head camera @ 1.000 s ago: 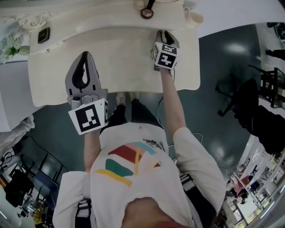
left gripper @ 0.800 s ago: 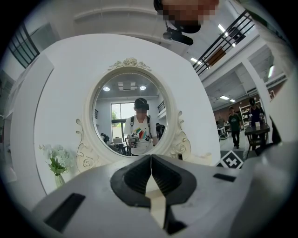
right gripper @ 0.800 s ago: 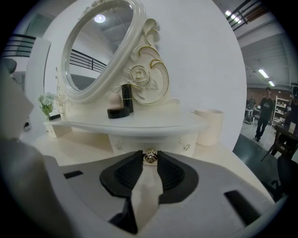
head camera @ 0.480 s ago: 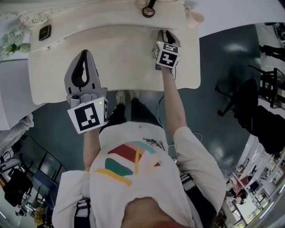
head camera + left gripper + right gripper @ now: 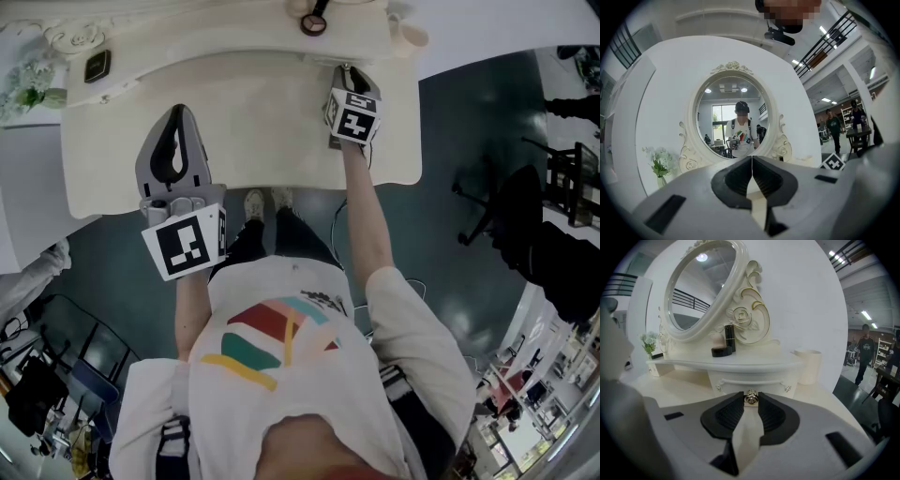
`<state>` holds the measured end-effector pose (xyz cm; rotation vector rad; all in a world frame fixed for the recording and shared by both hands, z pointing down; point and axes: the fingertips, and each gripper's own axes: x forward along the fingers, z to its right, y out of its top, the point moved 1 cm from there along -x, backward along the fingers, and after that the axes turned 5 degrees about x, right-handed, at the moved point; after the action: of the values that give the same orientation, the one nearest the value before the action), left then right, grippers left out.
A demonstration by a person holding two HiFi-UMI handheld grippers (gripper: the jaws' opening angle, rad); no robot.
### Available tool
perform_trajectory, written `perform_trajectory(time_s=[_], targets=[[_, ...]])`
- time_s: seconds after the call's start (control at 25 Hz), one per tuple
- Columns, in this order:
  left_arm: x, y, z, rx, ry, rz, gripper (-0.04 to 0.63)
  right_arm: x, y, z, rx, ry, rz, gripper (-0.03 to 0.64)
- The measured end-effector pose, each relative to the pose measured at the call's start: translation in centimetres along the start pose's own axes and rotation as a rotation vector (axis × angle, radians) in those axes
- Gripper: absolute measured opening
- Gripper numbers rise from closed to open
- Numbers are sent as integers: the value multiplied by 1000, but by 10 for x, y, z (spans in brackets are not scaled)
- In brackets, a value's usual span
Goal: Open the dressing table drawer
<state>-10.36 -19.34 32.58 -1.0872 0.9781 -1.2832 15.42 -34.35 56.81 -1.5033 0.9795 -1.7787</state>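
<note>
The drawer (image 5: pixel 740 380) sits shut in the low raised shelf along the back edge of the dressing table (image 5: pixel 253 122), toward its right end. Its small metal knob (image 5: pixel 750 398) stands right between the jaw tips of the right gripper (image 5: pixel 343 73), and we read those jaws as pinching it, with a pad against each side and the gripper angled down at it. So we judge the grasp made and the pull not yet begun. The next move calls for a straight draw toward the table's front edge, in line with the drawer, with the pinch kept firm so the little knob doesn't slip out. The left gripper (image 5: pixel 752 161) hangs over the left part of the tabletop, jaws pressed together on nothing, facing the oval mirror (image 5: pixel 733 117). A pale cup (image 5: pixel 808 365) stands at the back right corner, near the drawer but apart from it.
</note>
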Motion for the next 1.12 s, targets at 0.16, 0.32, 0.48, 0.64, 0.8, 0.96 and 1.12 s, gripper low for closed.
perform_trajectory(time_s=[0.16, 0.32, 0.48, 0.64, 0.8, 0.96, 1.12], targets=[[-3, 2, -1, 1, 0, 2, 6, -4, -2, 0, 1, 1, -2, 84], [-5, 4, 0, 3, -1, 3, 6, -6, -3, -1, 0, 4, -4, 84], [-8, 4, 1, 5, -3, 3, 6, -8, -4, 0, 0, 2, -5, 84], [-10, 1, -2, 4, 0, 1, 6, -7, -8, -3, 1, 2, -10, 84], [-12, -1, -5, 4, 6, 0, 6, -7, -11, -4, 1, 2, -13, 84], [-14, 3, -3, 6, 5, 5, 6, -9, -10, -2, 0, 4, -12, 84], [-15, 1, -5, 7, 6, 3, 6, -9, -11, -4, -2, 4, -12, 84]])
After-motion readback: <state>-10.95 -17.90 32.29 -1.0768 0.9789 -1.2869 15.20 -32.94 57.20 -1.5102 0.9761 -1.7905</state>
